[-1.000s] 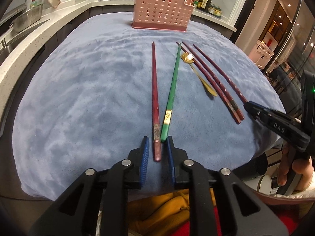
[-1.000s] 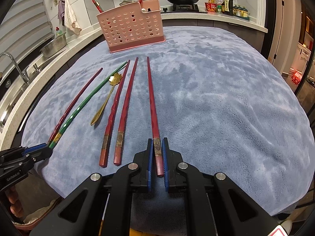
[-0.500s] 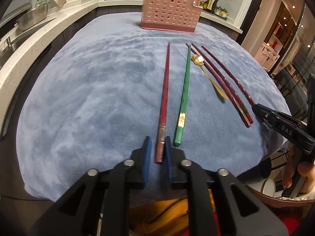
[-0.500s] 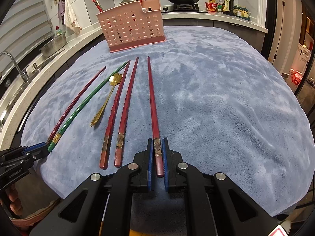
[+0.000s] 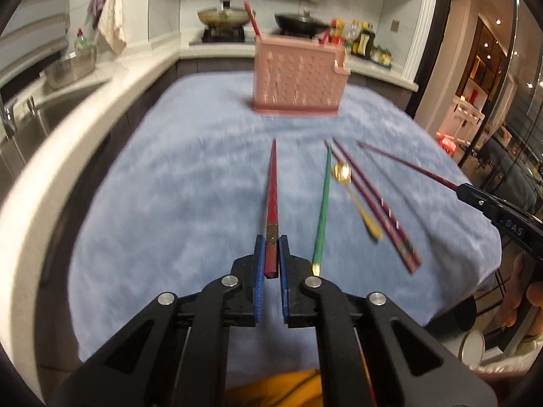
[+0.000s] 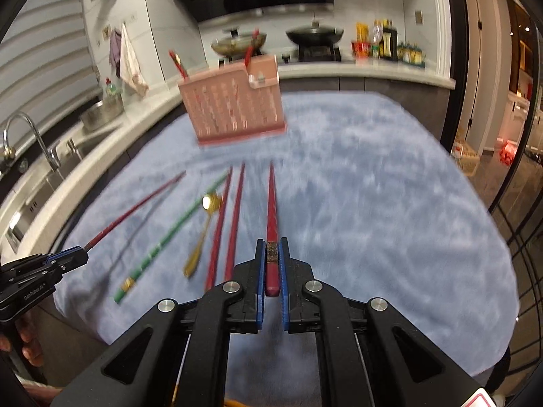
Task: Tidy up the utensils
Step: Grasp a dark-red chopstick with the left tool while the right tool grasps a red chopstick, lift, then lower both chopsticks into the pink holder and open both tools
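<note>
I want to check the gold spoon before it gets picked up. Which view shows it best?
The left wrist view: the gold spoon lies nearer the frame's middle, bowl and handle both visible between the green chopstick and the red pair. The right wrist view shows it too, but more smeared by motion blur.

A worktop [image 5: 169, 183] draped in a blue fleece cloth [image 6: 390, 203] carries a pink perforated utensil basket [image 5: 298, 74] standing at its far end. Nearer, lying lengthwise on the cloth, are a green chopstick [image 5: 323, 203], a gold spoon [image 5: 356, 200] just beside it, and a pair of dark red chopsticks [image 5: 376, 203] side by side to the spoon's right.
</note>
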Demonstrator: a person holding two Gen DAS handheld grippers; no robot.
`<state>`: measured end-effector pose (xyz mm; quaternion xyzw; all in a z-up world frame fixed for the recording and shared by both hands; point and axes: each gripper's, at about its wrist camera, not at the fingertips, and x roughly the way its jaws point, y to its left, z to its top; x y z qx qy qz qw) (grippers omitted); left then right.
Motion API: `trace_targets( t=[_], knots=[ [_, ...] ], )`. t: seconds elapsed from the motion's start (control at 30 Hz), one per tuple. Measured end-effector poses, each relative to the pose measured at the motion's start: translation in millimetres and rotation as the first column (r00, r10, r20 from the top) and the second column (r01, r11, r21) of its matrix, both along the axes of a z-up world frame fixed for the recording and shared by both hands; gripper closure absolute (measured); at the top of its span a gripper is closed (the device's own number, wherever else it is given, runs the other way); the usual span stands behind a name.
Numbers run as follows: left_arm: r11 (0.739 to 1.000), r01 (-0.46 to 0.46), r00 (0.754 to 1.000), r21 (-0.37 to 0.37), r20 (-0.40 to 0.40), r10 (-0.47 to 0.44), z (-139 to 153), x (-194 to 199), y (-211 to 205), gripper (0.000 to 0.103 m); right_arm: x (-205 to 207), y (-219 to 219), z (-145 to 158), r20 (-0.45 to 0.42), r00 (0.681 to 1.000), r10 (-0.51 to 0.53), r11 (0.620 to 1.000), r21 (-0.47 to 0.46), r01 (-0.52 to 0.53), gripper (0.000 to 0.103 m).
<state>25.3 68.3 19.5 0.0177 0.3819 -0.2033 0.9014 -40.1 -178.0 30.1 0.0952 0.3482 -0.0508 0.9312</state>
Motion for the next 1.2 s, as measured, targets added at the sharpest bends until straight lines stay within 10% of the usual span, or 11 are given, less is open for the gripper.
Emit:
trace_targets(
  t=[0.43,1.2],
  knots=[
    [0.998,-0.065,0.965,-0.016,0.255,0.067,81,61,1,0.096,39,-24,75,0.186,0.982,-0.022,0.999,-0.023,0.027,0.096],
    [0.983,-0.011,0.882,-0.181,0.461,0.095,223,165,-33,0.096,169,-57,188,0.436,0.900,-0.012,0.995,0.094,-0.032,0.096]
  ],
)
